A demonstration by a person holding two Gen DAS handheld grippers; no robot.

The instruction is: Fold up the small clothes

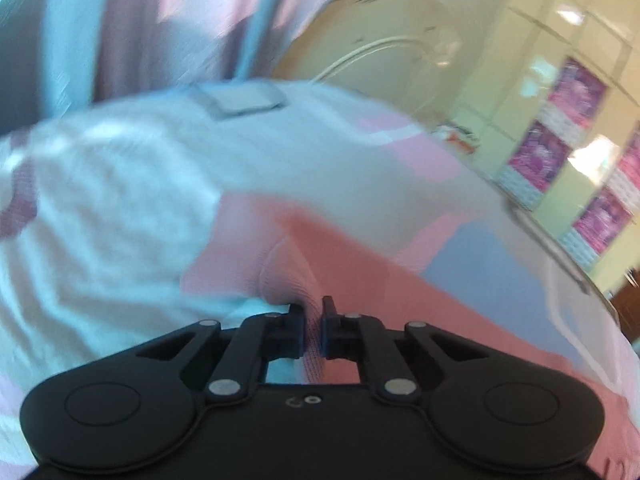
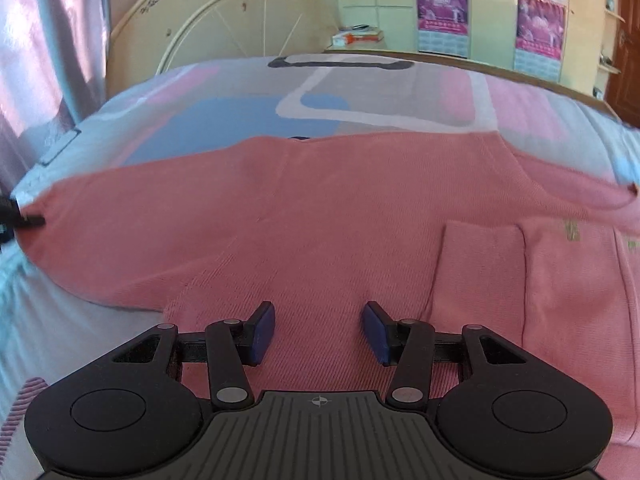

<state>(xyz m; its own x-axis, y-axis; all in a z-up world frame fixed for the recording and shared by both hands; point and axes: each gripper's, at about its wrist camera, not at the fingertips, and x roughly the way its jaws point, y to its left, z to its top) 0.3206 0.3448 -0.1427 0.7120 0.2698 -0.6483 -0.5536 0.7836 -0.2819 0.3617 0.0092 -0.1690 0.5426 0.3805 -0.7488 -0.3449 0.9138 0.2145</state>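
Note:
A pink knit garment [image 2: 304, 216] lies spread on a bed with a pastel patterned sheet [image 2: 240, 112]. My right gripper [image 2: 319, 332] is open, just above the garment's near part, with nothing between its blue pads [image 2: 262, 334]. My left gripper [image 1: 313, 326] is shut on a pinch of the pink garment [image 1: 320, 264], which puckers at the fingertips. The left gripper's tip also shows in the right wrist view [image 2: 28, 220], at the garment's far left corner. The left wrist view is blurred.
A pale blue-white cloth [image 1: 100, 208] lies left of the pink garment. A cream headboard [image 2: 224, 20] stands at the bed's far end. Curtains [image 2: 36, 40] hang on the left. Cupboards with purple posters [image 2: 442, 4] line the back wall.

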